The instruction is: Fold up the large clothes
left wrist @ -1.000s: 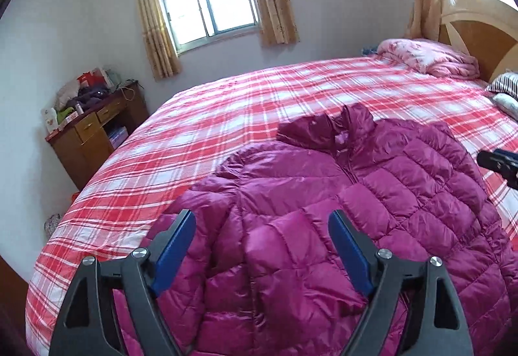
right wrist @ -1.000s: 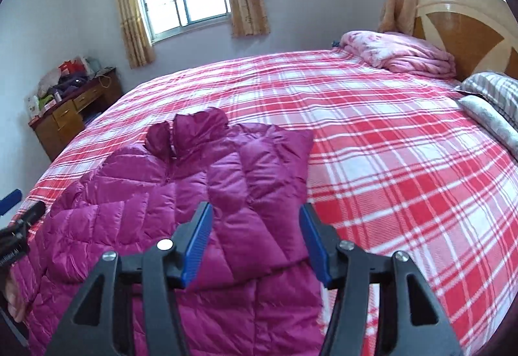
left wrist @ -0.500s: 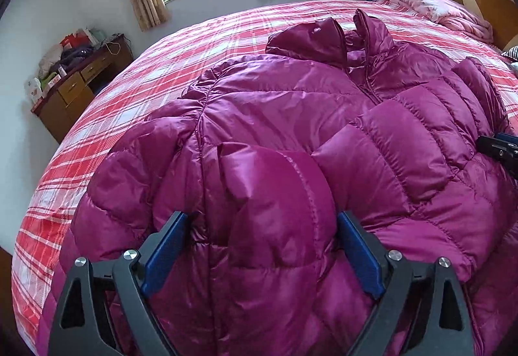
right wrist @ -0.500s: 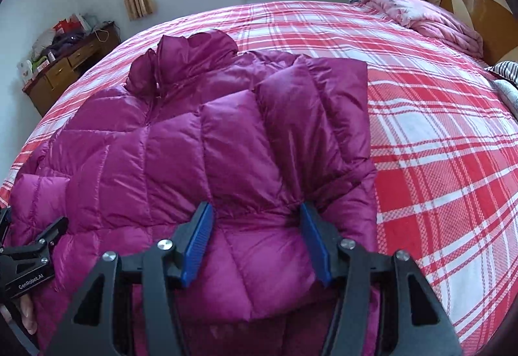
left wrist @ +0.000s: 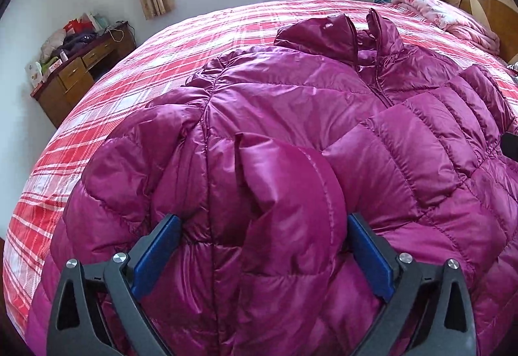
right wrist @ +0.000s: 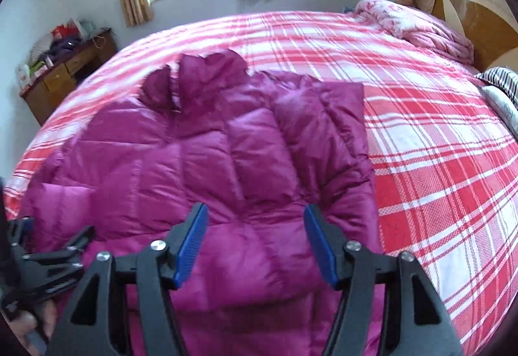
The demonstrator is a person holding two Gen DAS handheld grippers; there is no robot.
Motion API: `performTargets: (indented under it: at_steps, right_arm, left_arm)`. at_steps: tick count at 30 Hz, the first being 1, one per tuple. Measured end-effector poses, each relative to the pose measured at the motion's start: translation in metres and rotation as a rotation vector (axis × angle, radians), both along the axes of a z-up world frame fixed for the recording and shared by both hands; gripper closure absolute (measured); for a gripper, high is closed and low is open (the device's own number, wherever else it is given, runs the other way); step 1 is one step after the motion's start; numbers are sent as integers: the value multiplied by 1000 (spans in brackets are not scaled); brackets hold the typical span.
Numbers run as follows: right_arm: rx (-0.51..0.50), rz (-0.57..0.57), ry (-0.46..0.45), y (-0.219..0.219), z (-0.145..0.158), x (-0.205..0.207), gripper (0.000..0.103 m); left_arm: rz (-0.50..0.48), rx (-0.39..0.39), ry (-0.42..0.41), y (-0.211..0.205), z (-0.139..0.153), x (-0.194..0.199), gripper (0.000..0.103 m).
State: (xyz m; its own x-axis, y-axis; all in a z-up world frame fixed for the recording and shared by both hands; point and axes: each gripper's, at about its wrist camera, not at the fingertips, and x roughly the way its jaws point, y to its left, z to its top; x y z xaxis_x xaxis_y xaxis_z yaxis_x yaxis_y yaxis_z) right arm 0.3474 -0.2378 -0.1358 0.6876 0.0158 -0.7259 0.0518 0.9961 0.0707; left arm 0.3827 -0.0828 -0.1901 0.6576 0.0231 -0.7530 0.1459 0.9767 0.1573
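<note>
Left wrist view, left gripper (left wrist: 260,254) just opening wide around jacket (left wrist: 291,103) fold, right gripper (right wrist: 255,242) likewise parting

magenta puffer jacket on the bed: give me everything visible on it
The magenta puffer jacket is shiny, quilted in stitched horizontal baffles, and looks like thin nylon over down. It lies front up on the red plaid bedspread, stand-up collar open and pointing toward the window, zipper closed below it. Both sleeves are folded in across the chest. A puffed sleeve fold sits between the left gripper pads; the right gripper straddles the hem area. Both sets of jaws have just been opening. Whether the pads touch the fabric is unclear.
</note>
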Motion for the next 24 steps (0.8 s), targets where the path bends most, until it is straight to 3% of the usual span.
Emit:
performTargets:
  at_steps: [5,11,24]
  right_arm:
    - [-38,106,11,39,-11,-3,35]
    - [-50,99,48,50,-35,6,34]
    - [-95,87,77,54,-46,10,28]
  left_arm:
    - [1,-1,-2,0,0,-1,2]
    - [1,-5,0,1,0,0,2]
    - [4,0,0,2,0,0,1]
